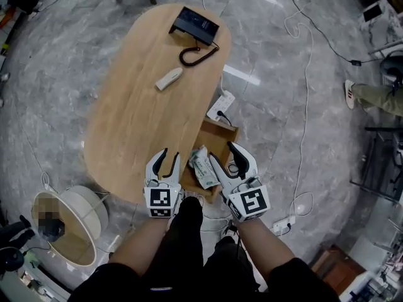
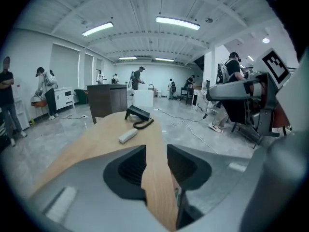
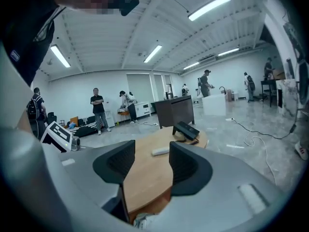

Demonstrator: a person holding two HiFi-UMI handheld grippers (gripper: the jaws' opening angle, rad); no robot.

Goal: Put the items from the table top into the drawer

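On the oval wooden table (image 1: 132, 112) lie a white remote (image 1: 169, 78) and, at the far end, a black desk phone (image 1: 195, 25) with a coiled cord (image 1: 192, 55). The open wooden drawer (image 1: 224, 133) juts from the table's near right side and holds a white-green packet (image 1: 203, 167). My left gripper (image 1: 170, 156) hovers open over the table's near edge, left of the drawer. My right gripper (image 1: 223, 153) stands open above the drawer. Neither holds anything. The remote (image 2: 128, 136) and phone (image 2: 139, 113) show beyond the left gripper (image 2: 155, 163); the right gripper (image 3: 150, 161) frames the remote (image 3: 160, 151).
A white power strip (image 1: 220, 106) and cables lie on the marble floor right of the table. A round white basket (image 1: 75, 222) stands at the near left. A person's shoe (image 1: 351, 93) shows at the far right. Several people stand in the room behind.
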